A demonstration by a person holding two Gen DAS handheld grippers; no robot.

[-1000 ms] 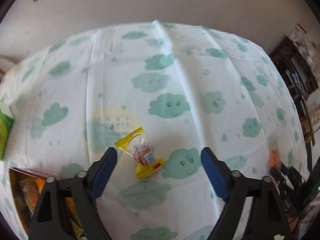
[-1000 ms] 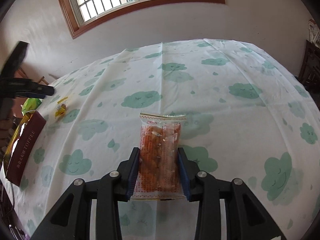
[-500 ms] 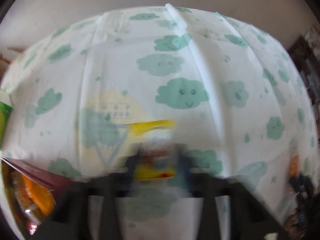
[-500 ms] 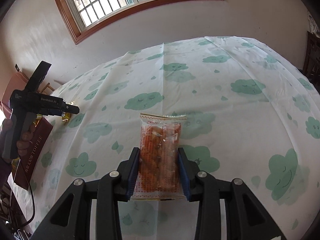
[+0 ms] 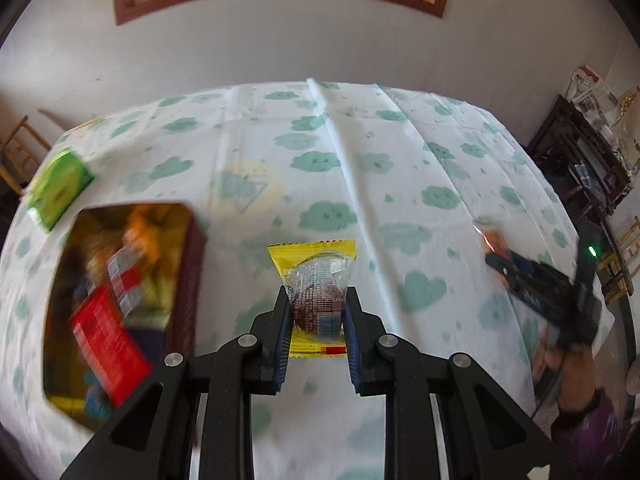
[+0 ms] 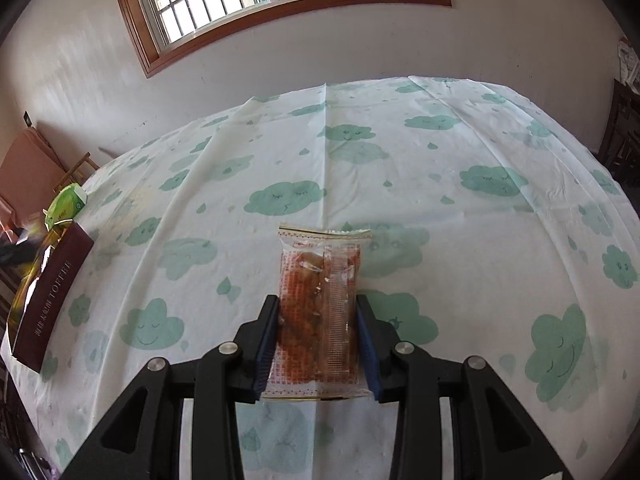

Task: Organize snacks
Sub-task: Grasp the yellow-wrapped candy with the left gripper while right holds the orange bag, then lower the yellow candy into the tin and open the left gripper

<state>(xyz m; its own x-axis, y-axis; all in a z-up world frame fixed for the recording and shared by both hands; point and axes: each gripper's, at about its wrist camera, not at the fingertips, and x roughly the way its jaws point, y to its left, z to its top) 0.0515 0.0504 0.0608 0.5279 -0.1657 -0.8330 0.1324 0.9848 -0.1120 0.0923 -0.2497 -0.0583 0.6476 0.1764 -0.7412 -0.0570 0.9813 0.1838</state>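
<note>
Above the tablecloth (image 5: 400, 160), left gripper (image 5: 316, 312) pinches yellow candy (image 5: 316, 280); right gripper (image 6: 318, 336) clamps orange snack packet (image 6: 320, 304).

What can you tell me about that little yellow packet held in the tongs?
The yellow packet is a small sealed snack wrapper, apparently thin glossy plastic. Its ends are bright yellow with zigzag-cut edges, and the near end has a red strip. The middle is clear with white printing, showing something round and dark brown inside. It is pinched at its sides between the blue pads of the left tongs, lengthwise along them, far end sticking out. It looks lifted off the cloud-print tablecloth, just right of the open snack box.
</note>
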